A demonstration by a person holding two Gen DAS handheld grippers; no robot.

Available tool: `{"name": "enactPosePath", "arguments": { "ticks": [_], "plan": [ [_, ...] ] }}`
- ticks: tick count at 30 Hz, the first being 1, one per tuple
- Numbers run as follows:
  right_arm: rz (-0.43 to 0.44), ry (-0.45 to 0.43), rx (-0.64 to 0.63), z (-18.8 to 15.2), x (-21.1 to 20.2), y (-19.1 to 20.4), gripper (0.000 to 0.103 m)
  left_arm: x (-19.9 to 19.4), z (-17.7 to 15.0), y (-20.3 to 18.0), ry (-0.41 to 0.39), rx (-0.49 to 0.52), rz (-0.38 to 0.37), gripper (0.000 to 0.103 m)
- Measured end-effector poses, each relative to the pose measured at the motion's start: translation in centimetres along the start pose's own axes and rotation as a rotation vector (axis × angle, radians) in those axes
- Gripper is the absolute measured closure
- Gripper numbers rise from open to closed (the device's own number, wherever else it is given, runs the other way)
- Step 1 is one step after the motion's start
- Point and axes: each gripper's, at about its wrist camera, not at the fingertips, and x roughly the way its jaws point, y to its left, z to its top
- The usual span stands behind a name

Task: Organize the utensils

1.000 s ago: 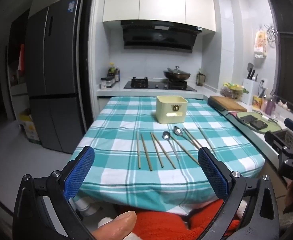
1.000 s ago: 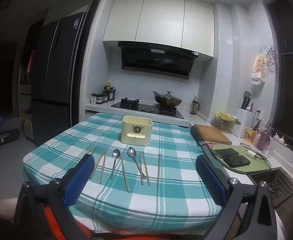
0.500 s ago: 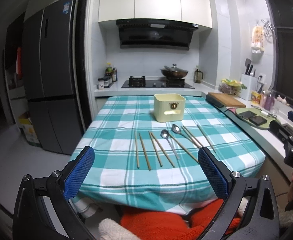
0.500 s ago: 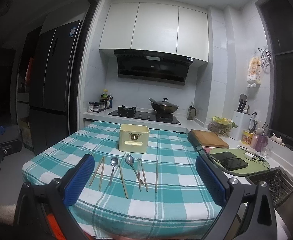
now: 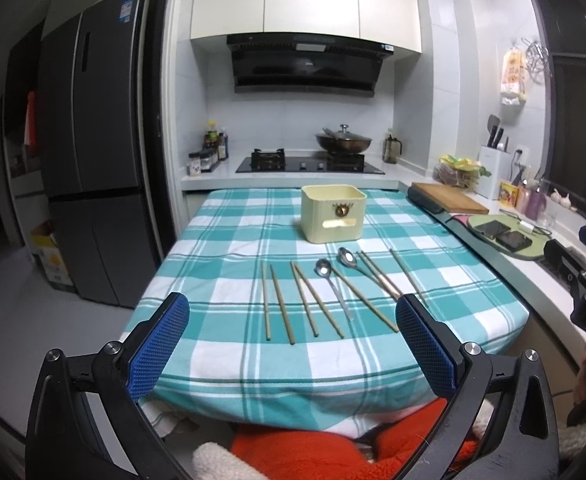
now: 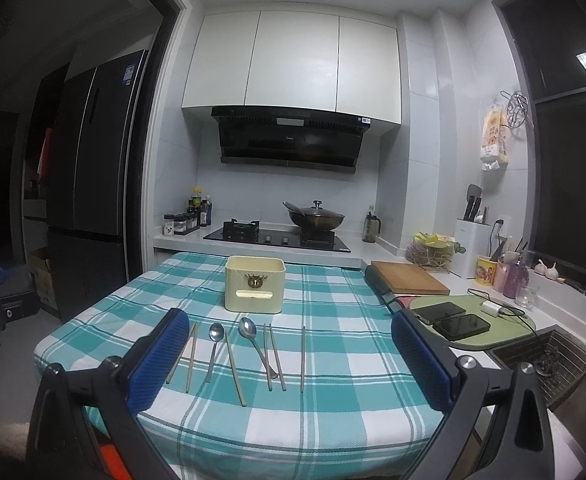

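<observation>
Both cameras have tilted upward since a second ago, while the left gripper (image 5: pixel 291 346) and right gripper (image 6: pixel 289 360) hang wide open and empty short of the wooden chopsticks (image 5: pixel 279 303) and steel spoons (image 5: pixel 331 285) lying before the cream square plastic holder (image 5: pixel 333 218) on the teal checked tablecloth (image 5: pixel 221 248).

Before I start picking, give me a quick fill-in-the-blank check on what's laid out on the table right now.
1. The number of spoons lying among the chopsticks is ____.
2. The cream box stands on the far side of the utensils, and its top is ____.
3. Both the left tool and the right tool have their jaws ____, holding nothing.
4. The checked cloth is white and ____.

Missing words: two; open; open; teal
</observation>
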Motion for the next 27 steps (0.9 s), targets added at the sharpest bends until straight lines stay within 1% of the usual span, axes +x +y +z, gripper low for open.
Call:
{"name": "enactPosePath", "arguments": {
  "ticks": [7, 12, 14, 17, 20, 27],
  "plan": [
    [-0.022, 0.005, 0.018, 0.1, 0.4, -0.1, 0.000, 1.0, 0.4, 0.3, 0.014, -0.020, -0.022, 0.000],
    [-0.032, 0.011, 0.010, -0.2, 0.3, 0.0, 0.000, 1.6, 0.4, 0.0, 0.023, -0.008, -0.044, 0.000],
    [-0.042, 0.009, 0.007, -0.3, 0.3, 0.0, 0.000, 1.5, 0.4, -0.1, 0.021, 0.002, -0.043, 0.000],
    [-0.034, 0.011, 0.024, -0.2, 0.4, -0.2, 0.000, 1.4, 0.6, -0.2, 0.009, 0.000, -0.034, 0.000],
    [-0.045, -0.004, 0.018, -0.2, 0.4, -0.2, 0.000, 1.4, 0.6, -0.1, 0.013, -0.001, -0.032, 0.000],
    [-0.018, 0.012, 0.018, -0.5, 1.0, -0.1, 0.000, 1.7, 0.6, -0.5, 0.016, -0.002, -0.027, 0.000]
  ]
}}
